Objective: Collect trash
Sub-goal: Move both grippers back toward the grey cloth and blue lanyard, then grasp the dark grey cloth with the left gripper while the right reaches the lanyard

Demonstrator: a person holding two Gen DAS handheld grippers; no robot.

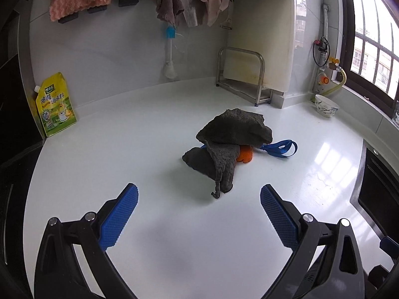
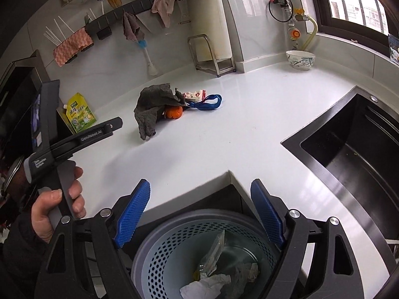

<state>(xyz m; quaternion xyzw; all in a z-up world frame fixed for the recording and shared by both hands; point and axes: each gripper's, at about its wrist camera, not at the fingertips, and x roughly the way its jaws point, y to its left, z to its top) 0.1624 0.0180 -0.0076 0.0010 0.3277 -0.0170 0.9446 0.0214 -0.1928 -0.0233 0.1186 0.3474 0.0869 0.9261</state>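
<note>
Grey dishcloth (image 1: 232, 147) drapes an orange peel (image 1: 245, 155) mid-worktop (image 1: 124, 149). We hover our left gripper (image 1: 199, 200) spread and empty before it; our right gripper (image 2: 200, 211), released, hangs over the bin (image 2: 174, 244). Next: uncover the peel.

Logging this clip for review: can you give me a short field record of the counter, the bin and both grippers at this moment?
setting: white kitchen counter with a black sink
pile on counter: dark grey cloth draped over an orange object, blue strap beside it, small printed packet behind
bin: perforated blue basket below the counter edge, holding crumpled paper and a clear wrapper
left gripper: open, empty, facing the cloth
right gripper: open, empty, above the bin
other items: yellow pouch, bowl
</note>
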